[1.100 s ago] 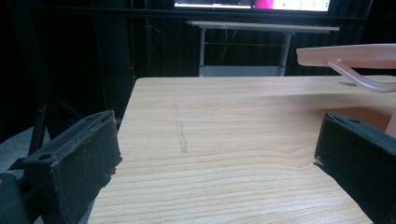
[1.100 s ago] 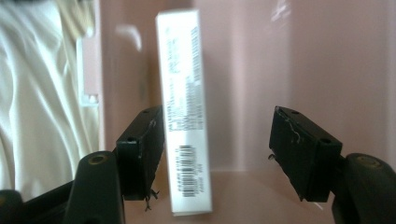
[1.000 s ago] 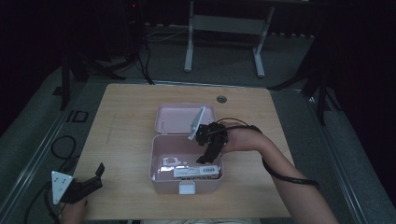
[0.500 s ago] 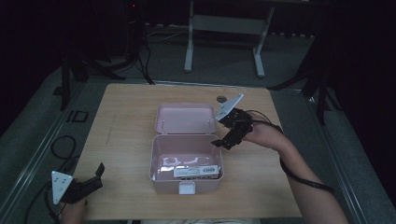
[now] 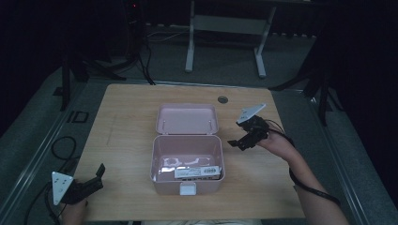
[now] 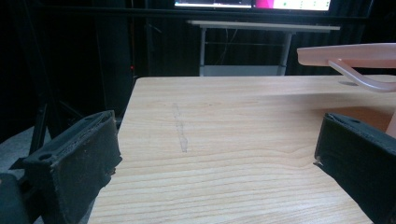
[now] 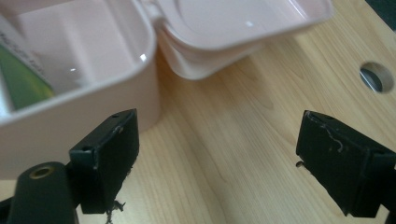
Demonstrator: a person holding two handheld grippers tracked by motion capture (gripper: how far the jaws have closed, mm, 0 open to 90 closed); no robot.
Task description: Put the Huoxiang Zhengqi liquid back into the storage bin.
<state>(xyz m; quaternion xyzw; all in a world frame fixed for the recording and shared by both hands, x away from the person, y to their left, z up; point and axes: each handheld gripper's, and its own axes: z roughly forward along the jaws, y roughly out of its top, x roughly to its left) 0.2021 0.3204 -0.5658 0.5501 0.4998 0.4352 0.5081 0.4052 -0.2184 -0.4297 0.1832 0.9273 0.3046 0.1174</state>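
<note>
Pink box (image 5: 187, 161) sits mid-tabletop (image 5: 126, 117), lid (image 5: 187, 118) swung fully back and lying flat behind it; inside, against the near wall, lies a flat white labelled packet (image 5: 197, 172) with a barcode. Right tool (image 5: 244, 138) is held just right of the box above the wood, jaws spread wide with nothing between them; its own view shows the box corner (image 7: 116, 79) and lid edge (image 7: 243, 28) close ahead, and a round hole (image 7: 376, 77) in the tabletop beyond. Left tool (image 5: 89, 180) rests at the near left corner, well apart from the box, jaws likewise spread and empty.
</note>
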